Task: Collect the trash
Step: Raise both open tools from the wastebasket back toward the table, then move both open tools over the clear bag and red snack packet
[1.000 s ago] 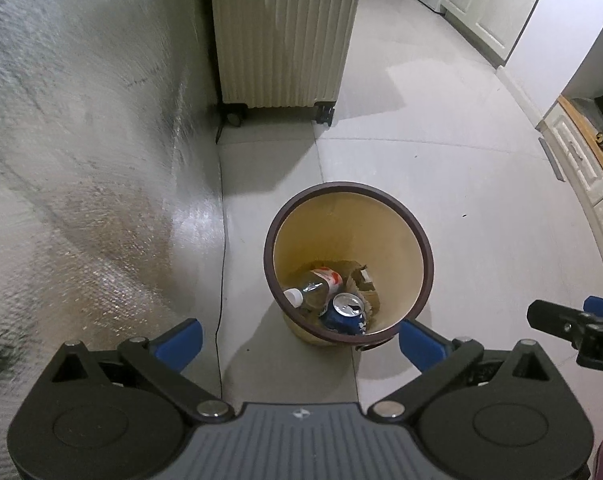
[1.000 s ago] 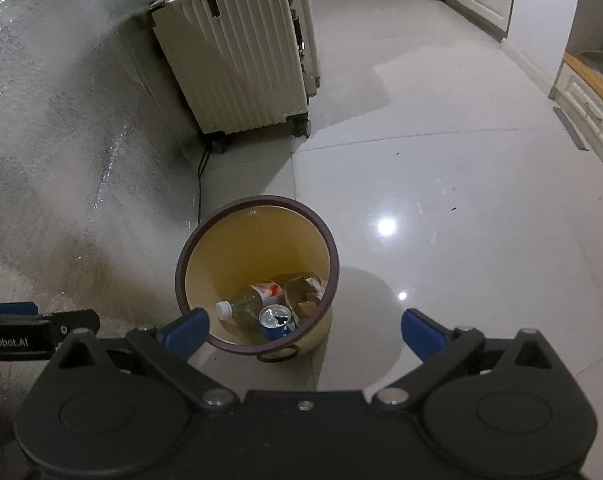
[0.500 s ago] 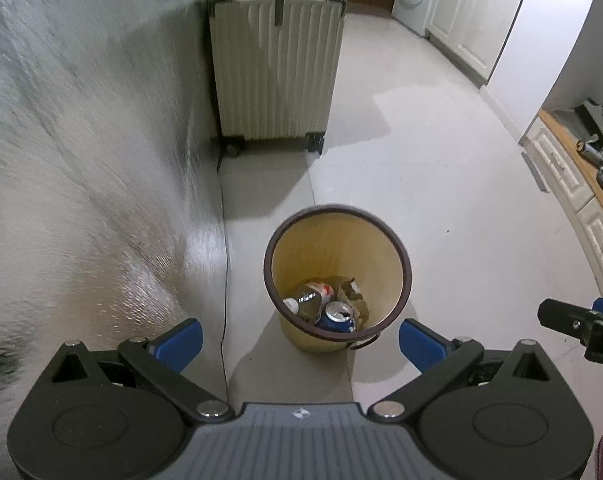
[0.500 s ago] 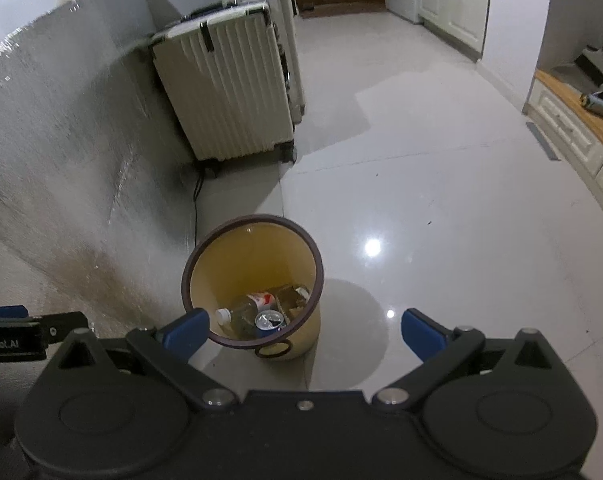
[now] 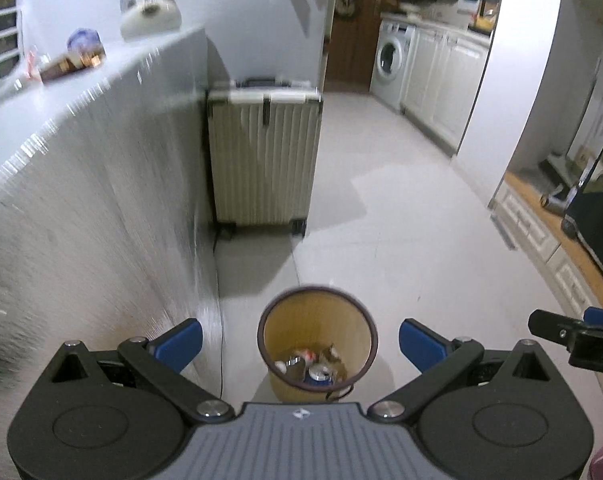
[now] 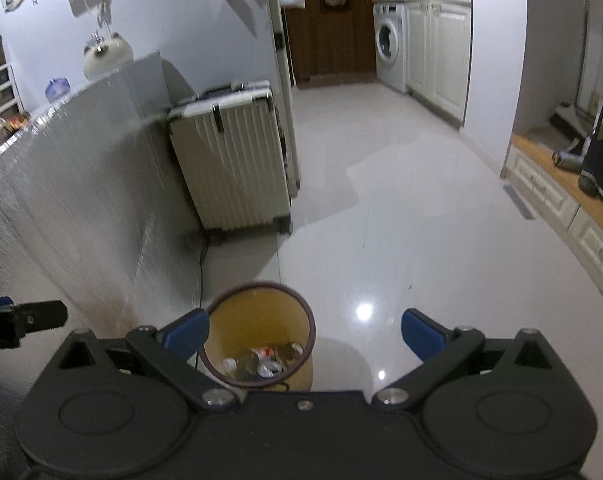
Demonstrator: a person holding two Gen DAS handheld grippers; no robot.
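Evidently done dropping, both the left gripper and right gripper hang spread and empty above the bin, its can and bottle already inside.

Home interior: washing machine beside white cabinets, ribbed suitcase on glossy tiled floor, low drawer unit along right wall.

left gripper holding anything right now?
No. The left gripper stands wide open with nothing between its blue fingers; only the bin on the floor shows beyond.
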